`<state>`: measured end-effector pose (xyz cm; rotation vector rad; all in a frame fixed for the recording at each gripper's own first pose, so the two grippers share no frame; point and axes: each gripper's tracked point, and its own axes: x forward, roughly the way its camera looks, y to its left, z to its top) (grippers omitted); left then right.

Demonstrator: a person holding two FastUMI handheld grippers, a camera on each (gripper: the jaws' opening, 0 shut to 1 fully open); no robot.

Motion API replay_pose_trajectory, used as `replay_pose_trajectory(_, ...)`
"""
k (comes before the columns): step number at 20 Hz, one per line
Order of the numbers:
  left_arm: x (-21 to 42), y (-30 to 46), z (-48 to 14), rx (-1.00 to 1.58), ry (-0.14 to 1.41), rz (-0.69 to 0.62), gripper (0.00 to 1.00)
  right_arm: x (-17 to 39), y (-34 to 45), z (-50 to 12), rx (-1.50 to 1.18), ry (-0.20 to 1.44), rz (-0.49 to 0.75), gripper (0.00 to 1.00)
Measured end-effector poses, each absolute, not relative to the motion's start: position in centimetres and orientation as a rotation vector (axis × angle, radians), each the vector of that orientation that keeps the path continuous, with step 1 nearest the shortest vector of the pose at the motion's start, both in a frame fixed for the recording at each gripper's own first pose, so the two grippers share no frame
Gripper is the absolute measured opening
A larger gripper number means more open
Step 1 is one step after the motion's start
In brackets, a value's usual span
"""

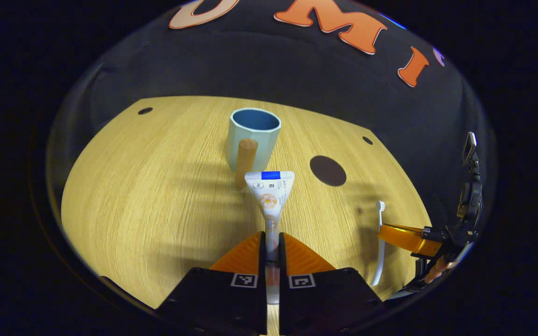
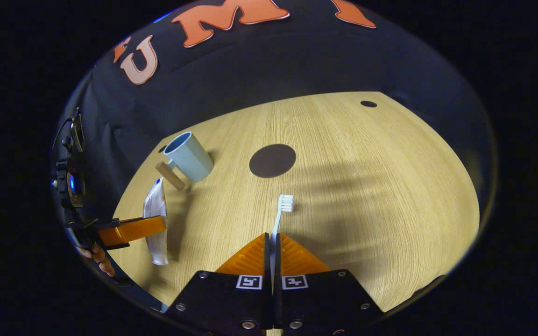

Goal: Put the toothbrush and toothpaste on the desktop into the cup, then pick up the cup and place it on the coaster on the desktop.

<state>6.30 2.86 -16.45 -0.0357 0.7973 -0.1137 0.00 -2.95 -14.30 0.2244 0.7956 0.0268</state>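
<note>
My left gripper (image 1: pixel 272 239) is shut on the white toothpaste tube (image 1: pixel 269 193), whose flat end points at the cup. The pale blue cup (image 1: pixel 252 137) with a wooden handle (image 1: pixel 244 161) stands upright on the wooden desktop (image 1: pixel 147 186) just beyond the tube. My right gripper (image 2: pixel 272 239) is shut on the white toothbrush (image 2: pixel 280 215), bristles forward and raised. The dark round coaster (image 2: pixel 272 160) lies flat beyond the brush head. In the left gripper view the toothbrush (image 1: pixel 380 242) and the right gripper (image 1: pixel 407 238) appear at the right; in the right gripper view the left gripper (image 2: pixel 131 231), tube (image 2: pixel 156 219) and cup (image 2: pixel 188 156) appear at the left.
The coaster (image 1: pixel 328 171) lies to the right of the cup, a short gap between them. Small dark holes (image 1: pixel 145 110) (image 2: pixel 368 103) mark the desktop's far corners. The black cloth wall rises right behind the desk. A hand (image 2: pixel 98 261) holds the left gripper.
</note>
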Motion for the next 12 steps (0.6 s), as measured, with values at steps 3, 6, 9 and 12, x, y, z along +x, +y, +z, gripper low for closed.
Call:
replay_pose_trajectory(3,6.9,3.5,-14.2,-0.018,0.683,-0.114,0.1,-0.1,-3.4,-11.4,0.228,0.699,0.03,0.01)
replay_pose_trajectory(6,7.6,4.3,-10.8,-0.012,0.563,-0.117,0.1,-0.1,-3.4,-8.2,0.207,0.598,0.036,0.01)
replay_pose_trajectory(9,7.2,5.3,-8.4,0.005,0.452,-0.113,0.1,0.8,-2.7,-5.5,0.197,0.509,0.052,0.01)
replay_pose_trajectory(12,8.1,6.2,-6.8,0.008,0.381,-0.097,0.1,1.2,-3.0,-4.5,0.133,0.457,0.02,0.02)
